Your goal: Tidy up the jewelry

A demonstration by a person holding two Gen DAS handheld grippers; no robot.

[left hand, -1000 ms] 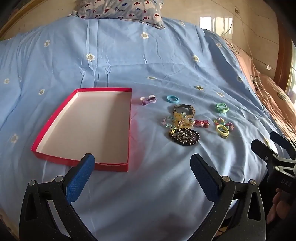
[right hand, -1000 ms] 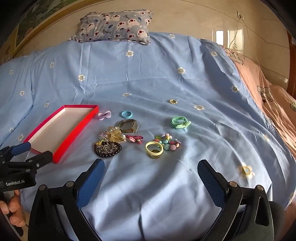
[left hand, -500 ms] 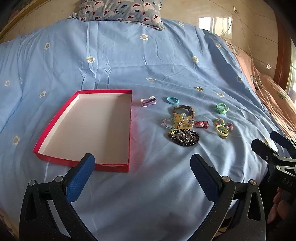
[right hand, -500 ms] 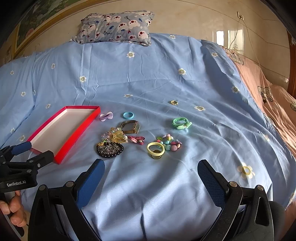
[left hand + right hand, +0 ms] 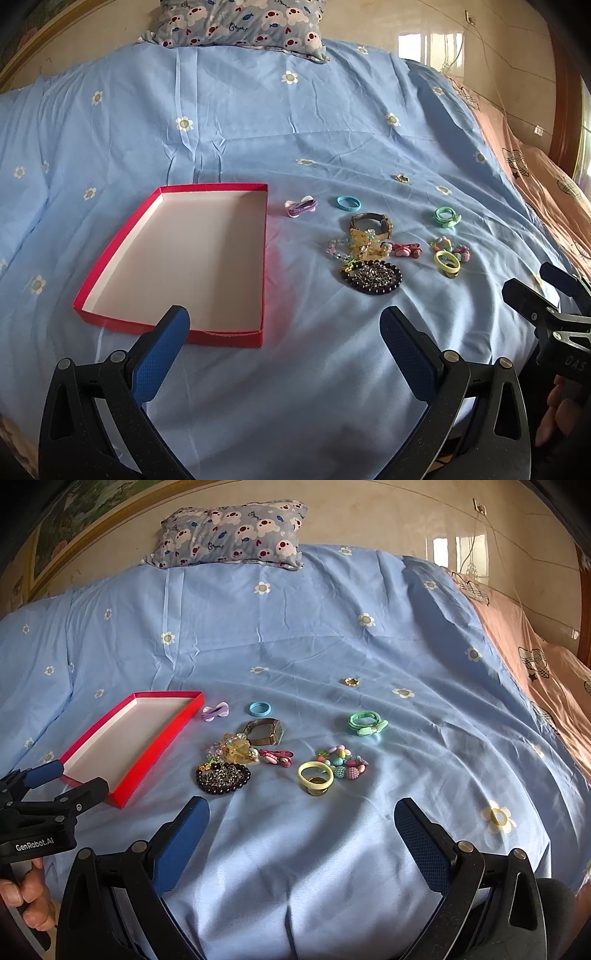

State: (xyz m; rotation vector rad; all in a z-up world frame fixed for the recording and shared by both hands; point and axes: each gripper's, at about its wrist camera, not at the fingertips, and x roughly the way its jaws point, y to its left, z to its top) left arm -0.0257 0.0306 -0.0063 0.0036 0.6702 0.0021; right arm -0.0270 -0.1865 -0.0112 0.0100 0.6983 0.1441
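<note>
An empty red tray (image 5: 263,258) (image 5: 162,738) with a pale inside lies on the blue bedsheet. To its right lies loose jewelry: a black bead bracelet (image 5: 371,282) (image 5: 222,777), a watch (image 5: 370,223) (image 5: 265,731), a yellow ring (image 5: 447,260) (image 5: 315,774), a green hair tie (image 5: 446,216) (image 5: 366,723), a blue ring (image 5: 348,202) (image 5: 259,708), a purple clip (image 5: 301,206) (image 5: 215,711), a small gold ring (image 5: 351,681). My left gripper (image 5: 284,343) is open and empty, near the tray's front edge. My right gripper (image 5: 301,830) is open and empty, in front of the jewelry.
A patterned pillow (image 5: 232,535) lies at the head of the bed. A pink blanket (image 5: 546,672) covers the right side. A framed picture (image 5: 74,528) hangs on the wall behind. The sheet (image 5: 295,635) spreads wide behind the jewelry.
Both views have tilted up slightly, so the tray and jewelry sit lower in frame. Both grippers stay open and empty.
</note>
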